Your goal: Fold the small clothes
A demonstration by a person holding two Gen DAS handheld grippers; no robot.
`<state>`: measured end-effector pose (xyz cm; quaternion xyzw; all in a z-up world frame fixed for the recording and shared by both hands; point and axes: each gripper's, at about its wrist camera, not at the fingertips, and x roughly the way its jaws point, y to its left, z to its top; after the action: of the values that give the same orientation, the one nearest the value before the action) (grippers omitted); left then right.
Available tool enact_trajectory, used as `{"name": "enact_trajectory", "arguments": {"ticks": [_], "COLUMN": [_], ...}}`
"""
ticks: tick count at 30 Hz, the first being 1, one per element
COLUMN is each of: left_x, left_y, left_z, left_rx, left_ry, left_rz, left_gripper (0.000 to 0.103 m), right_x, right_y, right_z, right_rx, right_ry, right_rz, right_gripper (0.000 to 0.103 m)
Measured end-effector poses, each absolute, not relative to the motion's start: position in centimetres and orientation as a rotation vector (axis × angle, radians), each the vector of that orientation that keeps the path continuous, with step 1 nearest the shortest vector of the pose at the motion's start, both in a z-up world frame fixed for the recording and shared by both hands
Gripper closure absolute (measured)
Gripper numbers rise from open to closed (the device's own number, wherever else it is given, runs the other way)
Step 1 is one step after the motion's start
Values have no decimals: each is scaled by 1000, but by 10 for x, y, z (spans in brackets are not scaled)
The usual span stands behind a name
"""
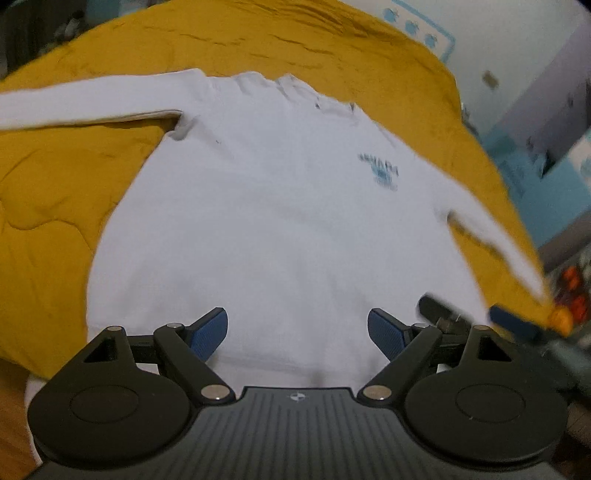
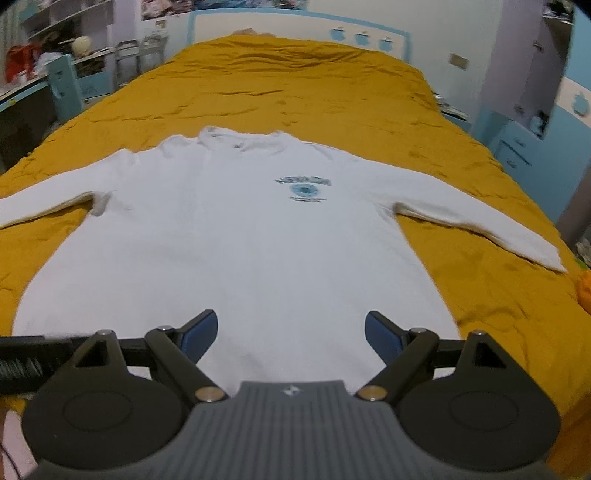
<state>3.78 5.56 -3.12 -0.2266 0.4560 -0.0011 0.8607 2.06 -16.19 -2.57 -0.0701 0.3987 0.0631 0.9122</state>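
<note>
A white long-sleeved shirt [image 1: 266, 206] with a small blue chest print lies flat, front up, on a mustard-yellow bedspread [image 1: 55, 192], both sleeves spread out to the sides. It also shows in the right wrist view [image 2: 240, 236]. My left gripper [image 1: 297, 334] is open and empty, above the shirt's bottom hem. My right gripper [image 2: 290, 338] is open and empty, also above the hem. The right gripper shows blurred at the lower right of the left wrist view [image 1: 476, 319].
The bedspread [image 2: 332, 96] covers a bed that runs to a blue and white headboard [image 2: 295, 26]. Shelves and a desk [image 2: 48, 74] stand on the left, blue drawers [image 2: 517, 147] on the right. An orange object [image 2: 585, 290] lies at the bed's right edge.
</note>
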Motion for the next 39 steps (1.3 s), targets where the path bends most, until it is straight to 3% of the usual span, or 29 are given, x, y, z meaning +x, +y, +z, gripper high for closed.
{"name": "enact_trajectory", "arguments": {"ticks": [12, 22, 28, 30, 33, 39], "left_x": [30, -1, 3, 4, 11, 25], "left_y": [237, 394, 441, 443, 447, 459], "left_z": [-31, -96, -133, -138, -144, -140], "left_rx": [-808, -1137, -1271, -1275, -1265, -1235], "left_ry": [567, 185, 116, 88, 90, 74], "left_rz": [152, 494, 573, 591, 626, 696], "left_gripper": [3, 3, 5, 7, 7, 20], "right_x": [71, 123, 122, 122, 129, 140], "right_y": [-87, -3, 32, 37, 45, 53], "right_z": [-18, -40, -63, -69, -76, -85], "right_rx": [-216, -317, -370, -386, -416, -396], "right_ry": [699, 621, 688, 678, 693, 740], "right_rz": [395, 528, 598, 602, 596, 606], "right_gripper": [20, 20, 22, 26, 39, 41]}}
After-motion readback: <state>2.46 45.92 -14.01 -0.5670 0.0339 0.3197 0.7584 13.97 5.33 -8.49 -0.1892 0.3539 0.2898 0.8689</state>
